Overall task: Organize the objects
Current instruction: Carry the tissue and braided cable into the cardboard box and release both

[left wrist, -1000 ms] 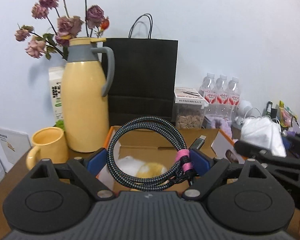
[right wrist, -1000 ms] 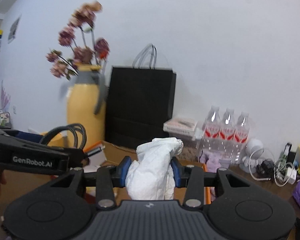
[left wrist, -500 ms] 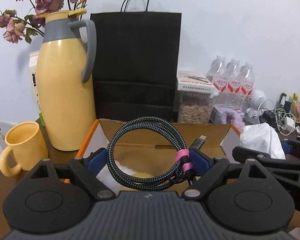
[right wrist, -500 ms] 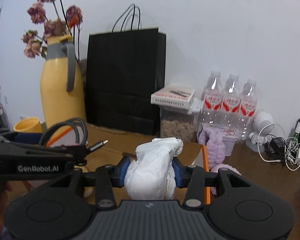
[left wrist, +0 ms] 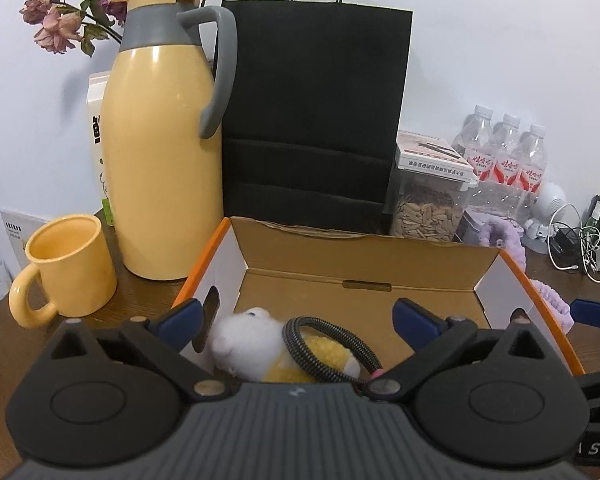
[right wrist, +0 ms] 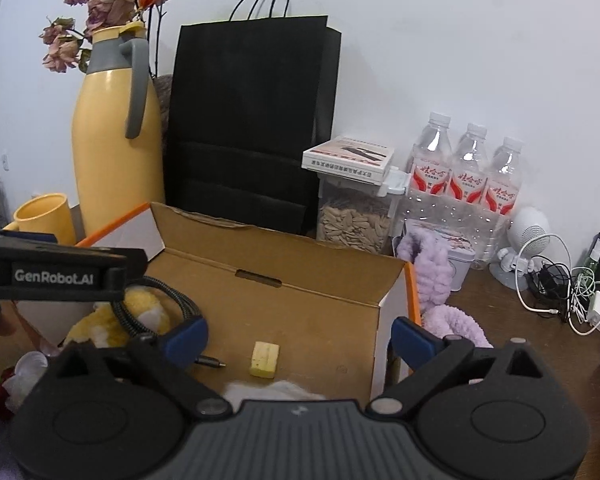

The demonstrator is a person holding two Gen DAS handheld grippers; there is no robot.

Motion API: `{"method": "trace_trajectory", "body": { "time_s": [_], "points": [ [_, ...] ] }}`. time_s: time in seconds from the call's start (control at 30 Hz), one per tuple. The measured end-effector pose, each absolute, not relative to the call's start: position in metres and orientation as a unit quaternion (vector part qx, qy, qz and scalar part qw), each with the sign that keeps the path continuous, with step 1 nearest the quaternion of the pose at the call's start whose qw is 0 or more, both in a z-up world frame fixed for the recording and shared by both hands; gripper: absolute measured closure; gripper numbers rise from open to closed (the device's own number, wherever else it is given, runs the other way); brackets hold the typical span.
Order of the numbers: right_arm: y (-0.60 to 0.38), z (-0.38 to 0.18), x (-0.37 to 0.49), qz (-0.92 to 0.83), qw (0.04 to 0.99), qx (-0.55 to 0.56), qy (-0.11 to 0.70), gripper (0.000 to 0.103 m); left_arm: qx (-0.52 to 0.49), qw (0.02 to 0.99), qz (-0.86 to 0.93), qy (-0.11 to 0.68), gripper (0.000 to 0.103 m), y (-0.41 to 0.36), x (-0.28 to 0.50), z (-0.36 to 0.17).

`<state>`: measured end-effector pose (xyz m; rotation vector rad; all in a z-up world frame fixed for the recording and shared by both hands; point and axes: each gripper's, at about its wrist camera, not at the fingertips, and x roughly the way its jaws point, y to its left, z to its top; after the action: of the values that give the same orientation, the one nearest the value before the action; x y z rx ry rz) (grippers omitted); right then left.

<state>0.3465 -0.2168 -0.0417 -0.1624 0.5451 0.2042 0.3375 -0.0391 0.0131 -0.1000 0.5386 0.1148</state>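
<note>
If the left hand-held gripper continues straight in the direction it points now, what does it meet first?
Probably the brown cardboard floor of the open orange-edged box, just beyond the coiled braided cable lying on the white-and-yellow plush toy. Depth is uncertain.

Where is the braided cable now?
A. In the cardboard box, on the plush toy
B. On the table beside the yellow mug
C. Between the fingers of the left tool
A: the braided cable lies on the plush toy inside the cardboard box.
</note>
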Motion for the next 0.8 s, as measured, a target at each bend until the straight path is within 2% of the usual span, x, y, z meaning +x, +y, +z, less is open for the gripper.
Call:
{"method": "trace_trajectory", "body": {
  "time_s": [0.37, 0.8],
  "points": [
    [-0.219, -0.032, 0.332, 0.093, 0.961, -0.082, 0.249, 0.005, -0.047, 0.968, 0.044, 0.243, 0.000, -0.043, 0.325, 0.026],
    [-0.224, 0.003, 0.260, 0.078, 0.977, -0.079, 0.180, 0.000, -0.029, 0.976, 0.039, 0.211, 0.000, -0.038, 0.267, 0.060]
  ]
}}
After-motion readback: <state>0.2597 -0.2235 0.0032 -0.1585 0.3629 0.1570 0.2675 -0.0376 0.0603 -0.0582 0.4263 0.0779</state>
